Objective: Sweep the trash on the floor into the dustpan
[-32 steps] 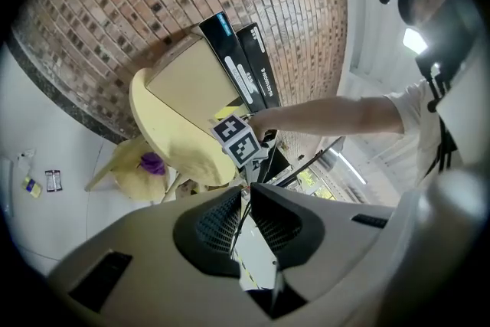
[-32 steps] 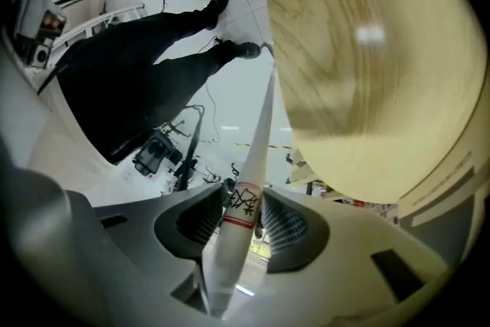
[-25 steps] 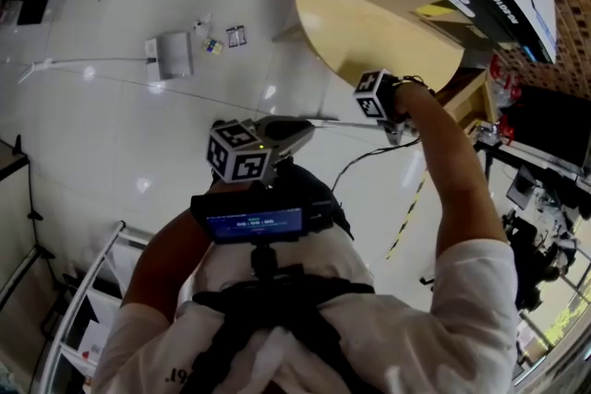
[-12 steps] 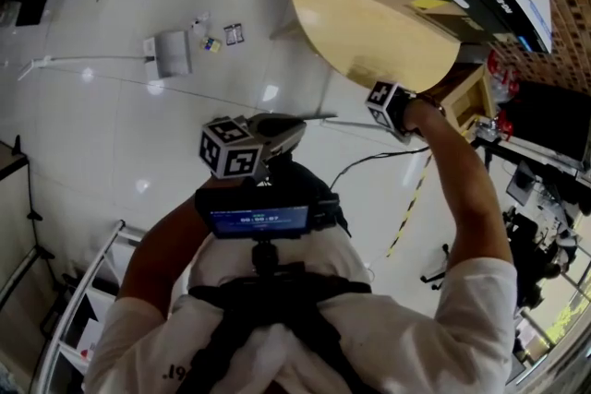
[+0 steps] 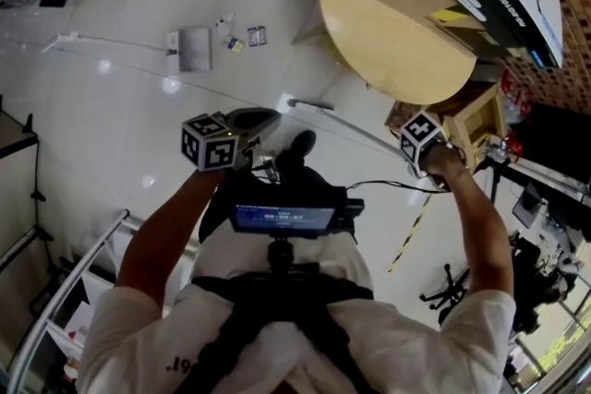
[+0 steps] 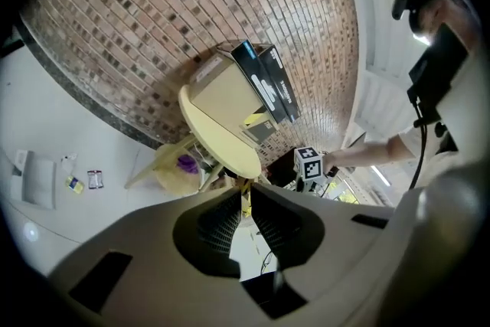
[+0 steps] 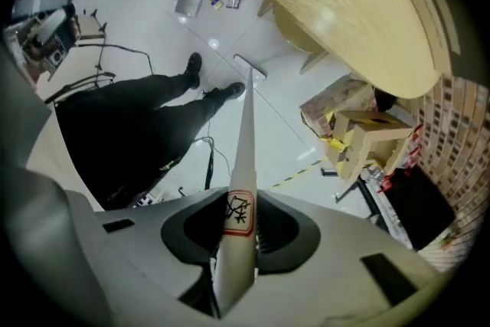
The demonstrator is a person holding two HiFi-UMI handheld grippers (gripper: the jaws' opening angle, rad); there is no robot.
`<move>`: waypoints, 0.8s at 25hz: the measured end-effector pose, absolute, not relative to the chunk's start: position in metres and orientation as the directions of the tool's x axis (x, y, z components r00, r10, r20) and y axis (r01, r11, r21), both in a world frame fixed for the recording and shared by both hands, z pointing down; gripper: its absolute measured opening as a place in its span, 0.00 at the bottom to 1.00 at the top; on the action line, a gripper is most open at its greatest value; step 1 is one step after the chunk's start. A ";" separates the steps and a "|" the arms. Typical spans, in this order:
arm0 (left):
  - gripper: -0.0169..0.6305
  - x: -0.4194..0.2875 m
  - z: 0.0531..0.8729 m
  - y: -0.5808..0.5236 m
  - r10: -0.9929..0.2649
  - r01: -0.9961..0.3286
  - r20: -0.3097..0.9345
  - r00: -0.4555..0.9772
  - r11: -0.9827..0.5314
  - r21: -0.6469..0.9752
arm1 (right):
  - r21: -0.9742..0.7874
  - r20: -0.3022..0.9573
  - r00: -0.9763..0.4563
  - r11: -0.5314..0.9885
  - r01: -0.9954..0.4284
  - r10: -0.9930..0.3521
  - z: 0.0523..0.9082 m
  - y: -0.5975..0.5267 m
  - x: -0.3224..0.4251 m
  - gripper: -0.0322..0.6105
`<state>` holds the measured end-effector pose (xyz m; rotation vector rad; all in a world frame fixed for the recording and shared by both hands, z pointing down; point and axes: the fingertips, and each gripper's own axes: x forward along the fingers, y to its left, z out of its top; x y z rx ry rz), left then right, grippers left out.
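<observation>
The head view looks steeply down from above the person (image 5: 277, 328) onto the floor (image 5: 111, 134), with the table (image 5: 397, 41) at its upper right. The left gripper view sits low and faces almost level toward the table, some way off, with the brick wall (image 6: 191, 11) behind it. The right gripper view hangs close under the table's rim and looks down along the broom handle (image 7: 243, 165). All three views share the table and the dustpan (image 5: 194, 49) on the floor to the table's left.

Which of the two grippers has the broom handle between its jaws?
The right gripper: its jaws have just been closing on the pale broom handle. The left gripper is shut with nothing between its jaws.
</observation>
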<state>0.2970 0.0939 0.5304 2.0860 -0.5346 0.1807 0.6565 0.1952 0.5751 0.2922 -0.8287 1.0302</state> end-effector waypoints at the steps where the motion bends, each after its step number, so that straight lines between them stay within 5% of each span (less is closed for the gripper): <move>1: 0.07 0.287 0.532 0.094 -0.322 -0.459 0.340 0.883 -0.453 0.764 | -0.171 0.742 0.192 0.458 -0.872 0.643 0.577 0.201 0.649 0.17; 9: 0.07 0.205 0.545 0.112 -0.472 -0.600 0.420 0.775 -0.345 0.722 | -0.393 0.778 -0.334 -0.003 -0.919 0.532 0.605 0.209 0.555 0.17; 20: 0.07 0.090 0.547 0.126 -0.588 -0.731 0.488 0.645 -0.287 0.619 | -0.446 0.827 -0.407 0.012 -0.895 0.388 0.628 0.166 0.444 0.17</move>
